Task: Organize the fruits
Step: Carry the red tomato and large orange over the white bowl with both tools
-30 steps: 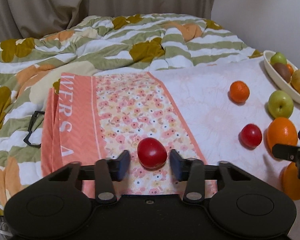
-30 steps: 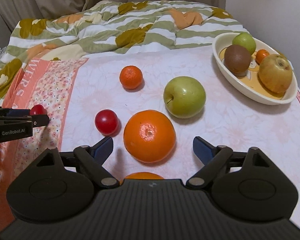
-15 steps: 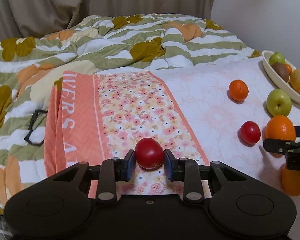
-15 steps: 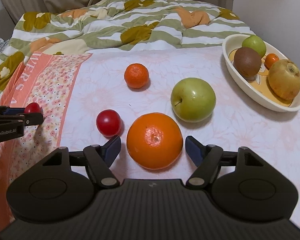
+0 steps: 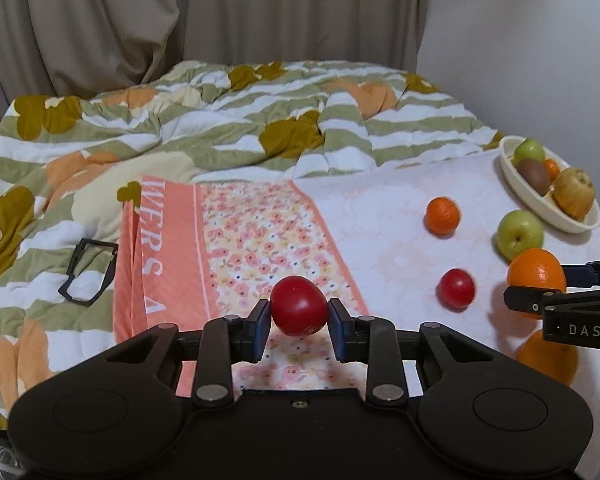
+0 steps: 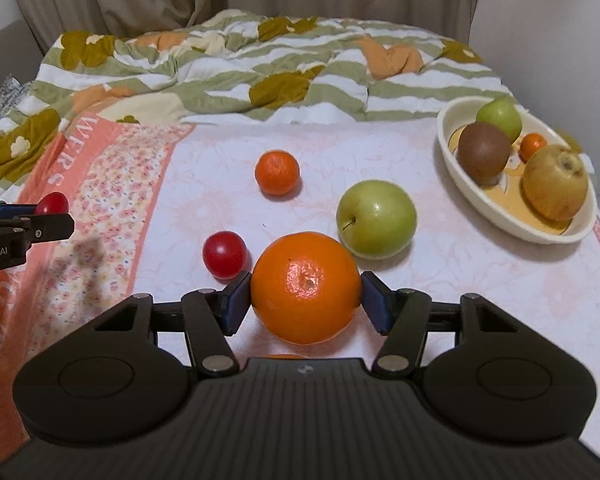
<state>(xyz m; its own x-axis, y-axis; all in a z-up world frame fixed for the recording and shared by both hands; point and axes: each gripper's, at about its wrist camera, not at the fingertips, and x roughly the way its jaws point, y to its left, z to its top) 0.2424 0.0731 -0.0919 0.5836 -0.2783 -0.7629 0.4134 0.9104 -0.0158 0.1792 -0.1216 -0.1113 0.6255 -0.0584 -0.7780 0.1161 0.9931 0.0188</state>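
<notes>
Tomato [image 6: 224,254] touching gripped orange [image 6: 306,286] (green apple [image 6: 376,219] close behind).

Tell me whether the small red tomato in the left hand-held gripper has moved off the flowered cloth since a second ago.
Yes. The small red tomato, clamped by the left hand-held gripper, has risen clear of the flowered cloth where it lay.

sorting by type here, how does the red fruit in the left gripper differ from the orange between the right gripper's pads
The red fruit is smooth, glossy and small; the large orange is dimpled and far bigger. The left gripper is clamped on the red fruit and holds it clear of the cloth. The right gripper has just been closing, its pads at the orange's sides, which looks to sit on the cloth. Both are roundish whole fruits outside the dish.
</notes>
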